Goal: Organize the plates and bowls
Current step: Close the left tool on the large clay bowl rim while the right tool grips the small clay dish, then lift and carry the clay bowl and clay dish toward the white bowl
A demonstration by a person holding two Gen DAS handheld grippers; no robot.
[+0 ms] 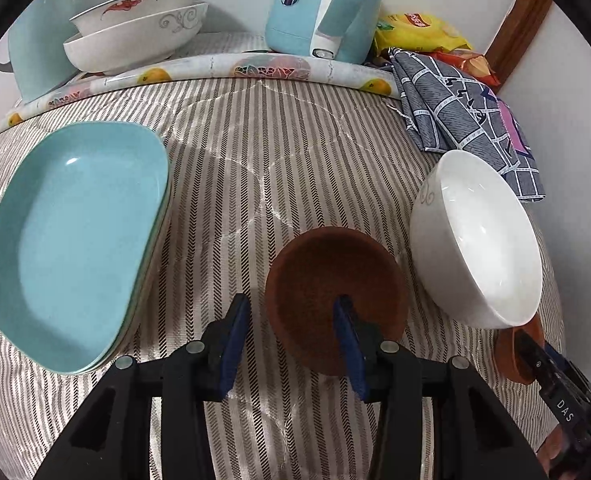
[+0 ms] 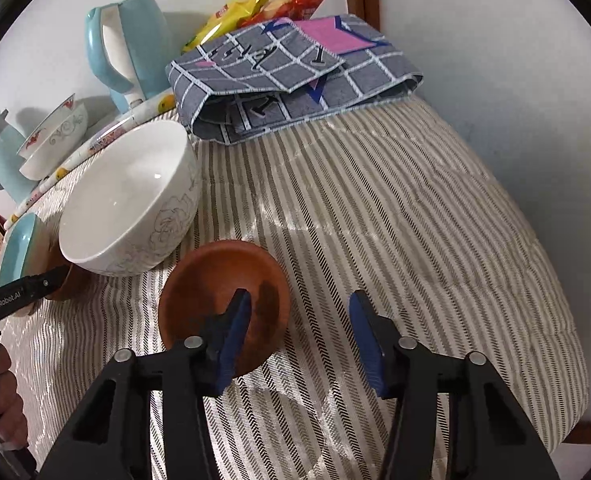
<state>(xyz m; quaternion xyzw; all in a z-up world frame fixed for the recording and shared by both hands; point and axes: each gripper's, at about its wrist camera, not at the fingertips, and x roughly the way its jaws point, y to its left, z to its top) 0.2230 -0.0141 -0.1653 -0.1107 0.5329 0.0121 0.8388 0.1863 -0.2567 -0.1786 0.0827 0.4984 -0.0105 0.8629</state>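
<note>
Grippers angled steeply down; left gripper (image 1: 291,344) and right gripper (image 2: 301,332) jaws part-open, each straddling brown dish (image 1: 327,280) rim.

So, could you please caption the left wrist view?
Open left gripper straddling round brown dish's rim beside white bowl.

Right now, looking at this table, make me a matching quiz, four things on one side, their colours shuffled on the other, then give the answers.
Things:
1. kettle
2. small dish
3. deep bowl
4. folded cloth

Colours:
A. plain white
B. grey with a white grid
C. pale blue
D. reddish brown

Pairs: 1-C, 2-D, 3-A, 4-B
</note>
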